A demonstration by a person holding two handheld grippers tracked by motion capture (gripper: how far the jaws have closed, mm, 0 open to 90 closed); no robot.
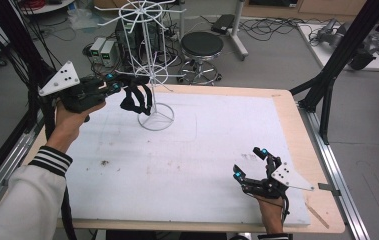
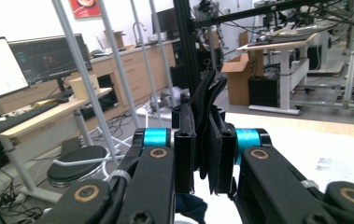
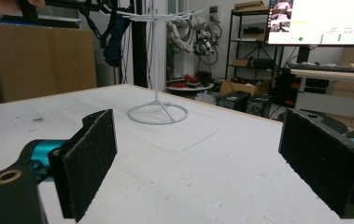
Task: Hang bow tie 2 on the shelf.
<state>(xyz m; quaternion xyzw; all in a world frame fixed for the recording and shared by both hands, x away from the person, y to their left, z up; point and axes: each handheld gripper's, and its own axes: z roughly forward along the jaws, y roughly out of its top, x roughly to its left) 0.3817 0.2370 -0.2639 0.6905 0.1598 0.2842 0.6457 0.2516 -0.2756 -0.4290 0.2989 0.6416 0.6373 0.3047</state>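
- Black straps point(image 1: 136, 99), a looped bundle, hang from the left gripper point(image 1: 123, 89) beside the pole of the white wire rack point(image 1: 149, 60), above its ring base.
- In the left gripper view the straps point(image 2: 208, 105) are pinched flat between the two pads, the jaws shut hard on them, with loops sticking up past the tips.
- The left gripper is held up off the table at the far left, level with the rack's lower arms; the rack's thin rods point(image 2: 83, 74) cross close in front of its camera.
- The right gripper point(image 1: 251, 162) rests low near the table's front right corner, jaws spread wide with nothing between the pads point(image 3: 90, 158).
- From the right gripper view the rack point(image 3: 157, 60) stands well off across the white table cover point(image 1: 202, 150), the dark straps point(image 3: 111, 32) dangling near its top.
- A black round stool point(image 1: 202, 45) stands on the floor behind the table.
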